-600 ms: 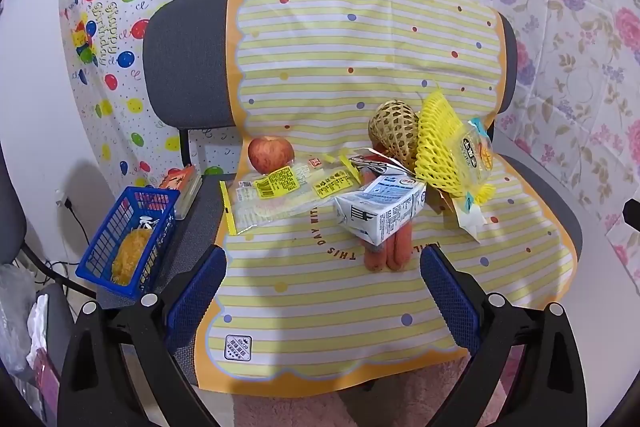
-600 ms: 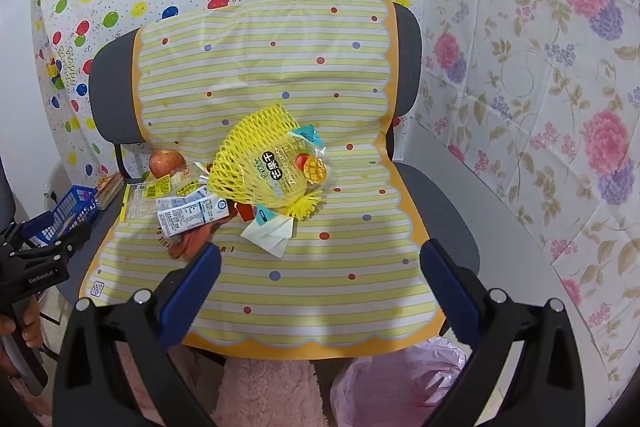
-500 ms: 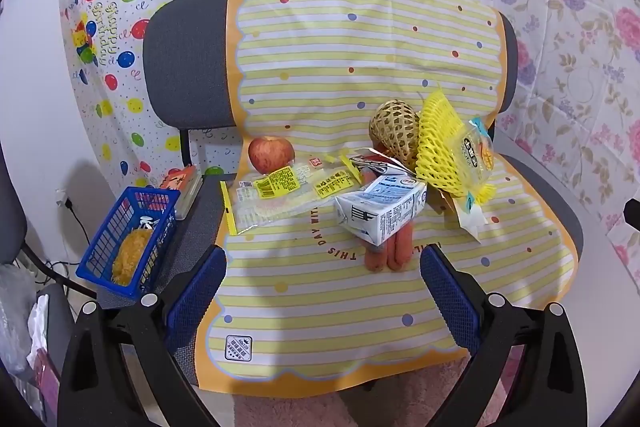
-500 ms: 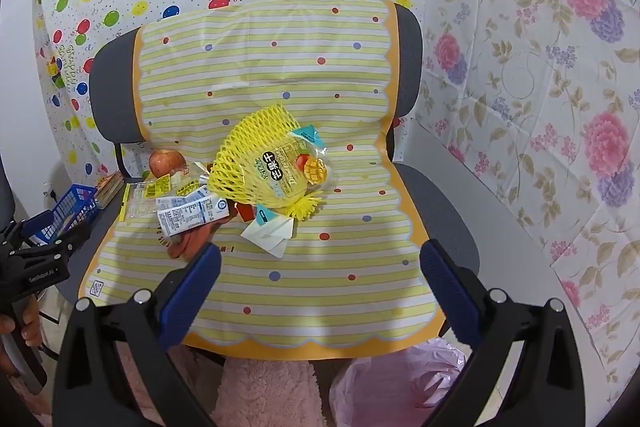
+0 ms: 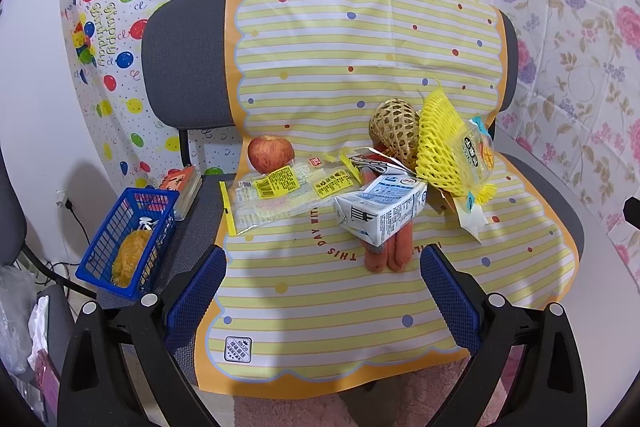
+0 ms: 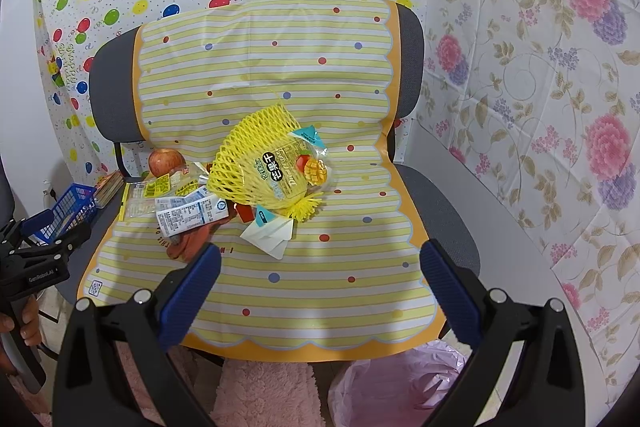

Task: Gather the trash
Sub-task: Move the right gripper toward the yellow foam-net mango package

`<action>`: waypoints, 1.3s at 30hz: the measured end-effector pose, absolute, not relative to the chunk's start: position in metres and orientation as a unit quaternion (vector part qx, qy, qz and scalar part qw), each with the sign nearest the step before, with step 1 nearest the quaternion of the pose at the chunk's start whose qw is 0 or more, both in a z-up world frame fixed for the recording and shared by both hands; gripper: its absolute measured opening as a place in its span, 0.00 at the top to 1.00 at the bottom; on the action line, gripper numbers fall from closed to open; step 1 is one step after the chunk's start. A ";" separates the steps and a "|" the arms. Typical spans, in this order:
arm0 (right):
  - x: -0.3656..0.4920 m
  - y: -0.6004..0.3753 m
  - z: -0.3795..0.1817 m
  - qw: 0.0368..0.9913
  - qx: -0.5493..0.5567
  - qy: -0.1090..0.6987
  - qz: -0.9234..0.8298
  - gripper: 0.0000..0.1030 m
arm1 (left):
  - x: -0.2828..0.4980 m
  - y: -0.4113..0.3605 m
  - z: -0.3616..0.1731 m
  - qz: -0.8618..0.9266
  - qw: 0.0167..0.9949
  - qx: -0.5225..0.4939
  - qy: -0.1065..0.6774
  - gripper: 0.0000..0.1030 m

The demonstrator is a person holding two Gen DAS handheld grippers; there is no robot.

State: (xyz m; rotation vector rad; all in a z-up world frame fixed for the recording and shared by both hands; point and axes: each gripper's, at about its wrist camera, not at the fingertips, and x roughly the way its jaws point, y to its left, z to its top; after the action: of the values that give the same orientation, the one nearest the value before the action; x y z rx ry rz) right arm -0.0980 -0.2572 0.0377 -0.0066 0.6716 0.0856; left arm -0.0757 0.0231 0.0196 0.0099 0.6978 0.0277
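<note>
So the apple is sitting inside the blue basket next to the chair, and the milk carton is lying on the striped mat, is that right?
Not quite. The apple is not in the blue basket; it sits on the striped mat on the chair seat, near the backrest, as the left wrist view shows. The milk carton does lie on the striped mat.

Glossy plastic sheet (image 5: pixel 340 307), striped yellow, over a matt grey woven-cloth chair (image 5: pixel 184 67). Printed paperboard carton (image 5: pixel 384 213), smooth. Yellow foam net (image 6: pixel 248 163), open-meshed, around a shiny film pouch (image 6: pixel 296 167). Clear crinkled plastic wrapper (image 5: pixel 276 195). Rigid blue plastic basket (image 5: pixel 128 235). Fluffy pink rug (image 6: pixel 260 395). Thin pink plastic bag (image 6: pixel 400 383).
</note>
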 end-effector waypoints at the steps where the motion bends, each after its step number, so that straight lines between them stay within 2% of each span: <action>1: -0.098 -0.257 0.038 0.943 -0.004 0.330 0.040 0.06 | -0.076 0.024 0.019 0.014 0.940 0.005 0.342 0.07; 30: -0.089 -0.253 0.024 0.941 0.001 0.336 0.047 0.06 | -0.069 0.029 0.008 0.018 0.935 0.004 0.354 0.07; 35: -0.075 -0.250 0.013 0.931 0.011 0.360 0.058 0.06 | -0.062 0.034 -0.004 0.025 0.929 0.000 0.369 0.07; 36: -0.071 -0.250 0.010 0.941 0.002 0.334 0.053 0.06 | -0.060 0.035 -0.006 0.027 0.928 0.000 0.371 0.07; 39: -0.059 -0.249 0.005 0.943 0.018 0.325 0.065 0.06 | -0.054 0.039 -0.012 0.033 0.926 0.000 0.376 0.07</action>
State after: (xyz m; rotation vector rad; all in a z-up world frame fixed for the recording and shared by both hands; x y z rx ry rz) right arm -0.0590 -0.2485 0.0048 0.0367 0.6634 0.1324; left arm -0.0537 0.0388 -0.0118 0.0004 0.7705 0.0676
